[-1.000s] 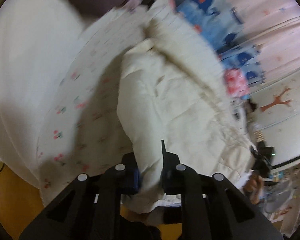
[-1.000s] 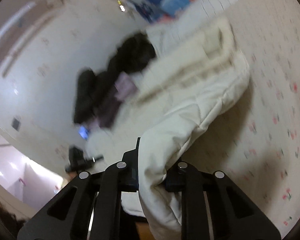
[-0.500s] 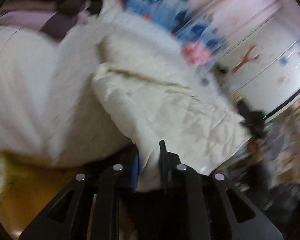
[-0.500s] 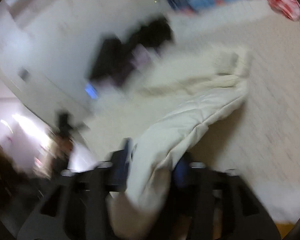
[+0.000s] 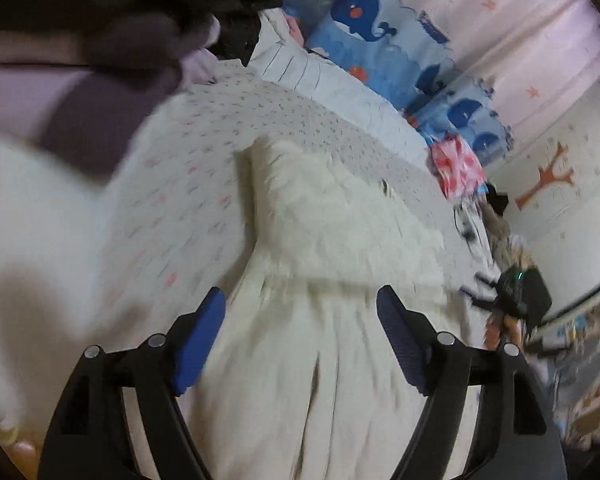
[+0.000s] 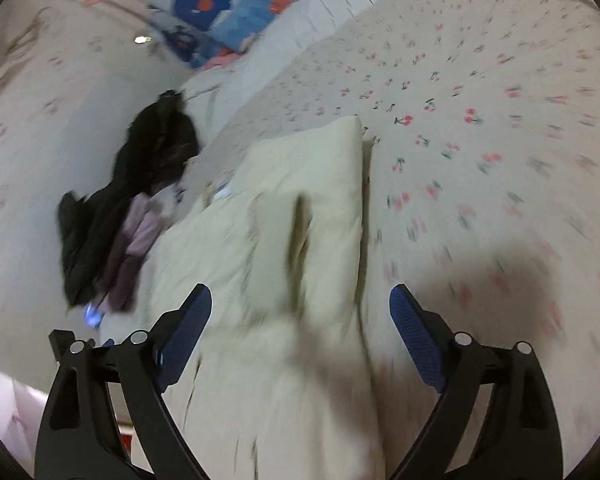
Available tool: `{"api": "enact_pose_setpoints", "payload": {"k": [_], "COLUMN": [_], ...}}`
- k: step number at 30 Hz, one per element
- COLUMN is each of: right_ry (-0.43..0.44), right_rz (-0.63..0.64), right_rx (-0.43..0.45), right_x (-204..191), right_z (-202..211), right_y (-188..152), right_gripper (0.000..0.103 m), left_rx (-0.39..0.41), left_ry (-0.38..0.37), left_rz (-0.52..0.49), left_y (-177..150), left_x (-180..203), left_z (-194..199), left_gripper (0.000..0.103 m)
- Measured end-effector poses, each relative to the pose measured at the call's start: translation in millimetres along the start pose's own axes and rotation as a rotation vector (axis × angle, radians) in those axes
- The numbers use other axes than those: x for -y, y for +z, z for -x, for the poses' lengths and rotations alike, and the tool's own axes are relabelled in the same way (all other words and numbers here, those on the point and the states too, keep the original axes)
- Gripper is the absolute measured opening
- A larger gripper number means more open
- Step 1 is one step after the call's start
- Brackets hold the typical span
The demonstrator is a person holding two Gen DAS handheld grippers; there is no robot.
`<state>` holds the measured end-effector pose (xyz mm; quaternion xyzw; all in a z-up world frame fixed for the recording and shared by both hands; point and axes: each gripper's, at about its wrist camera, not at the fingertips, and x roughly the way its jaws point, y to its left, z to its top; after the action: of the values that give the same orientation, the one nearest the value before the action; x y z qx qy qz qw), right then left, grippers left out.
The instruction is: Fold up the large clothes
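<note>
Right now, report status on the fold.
Left gripper and right gripper: jaws just opened, nothing pinched. Cream quilted garment lying folded on cherry-print bed. Dark clothes pile beside it, clear.

both grippers' fingers (image 5: 202,340) just opened wide

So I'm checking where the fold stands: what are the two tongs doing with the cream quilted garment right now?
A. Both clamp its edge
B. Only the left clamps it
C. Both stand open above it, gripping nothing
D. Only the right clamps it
C: the left tongs and the right tongs have just opened, blue pads spread wide, and the cream quilted garment lies free on the cherry-print bedsheet.
</note>
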<state>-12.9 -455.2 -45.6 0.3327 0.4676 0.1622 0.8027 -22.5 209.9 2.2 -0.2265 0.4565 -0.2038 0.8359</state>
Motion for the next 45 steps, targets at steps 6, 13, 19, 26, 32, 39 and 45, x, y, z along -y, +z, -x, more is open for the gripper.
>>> {"api": "enact_pose_setpoints", "payload": {"k": [6,13,19,26,32,39,45], "right_ry": [0.016,-0.026,-0.009,-0.021,-0.270,-0.109,0.063], "right_rz": [0.012,0.076,0.264,0.409,0.076,0.081,0.019], "right_rx": [-0.023,-0.093,0.050,0.242,0.035,0.040,-0.041], "right_x": [-3,-3,-63,-117,5,16,47], "right_z": [-68,-106,-53,3,-66,21,101], "right_y": [35,40,35,47,60,-13,-124], "right_gripper": [0.088,0.059,0.027,0.028,0.045,0.071,0.079], "left_rx": [-0.056,-0.221,-0.144,0.098,-0.136,-0.145,-0.246], "left_ry": [-0.021,-0.001,-0.088,-0.183,-0.007,-0.063,-0.089], "left_rz": [0.135,0.234,0.131,-0.034,0.253,0.122,0.098], "left_y": [46,37,52,63,39,-13,-103], "left_x": [-21,-22,26,80,-10,-15,-40], "left_z": [-105,-185,-155,-99,-198,-100,-16], "left_gripper": [0.075,0.075,0.038,0.036,0.050,0.075,0.084]}}
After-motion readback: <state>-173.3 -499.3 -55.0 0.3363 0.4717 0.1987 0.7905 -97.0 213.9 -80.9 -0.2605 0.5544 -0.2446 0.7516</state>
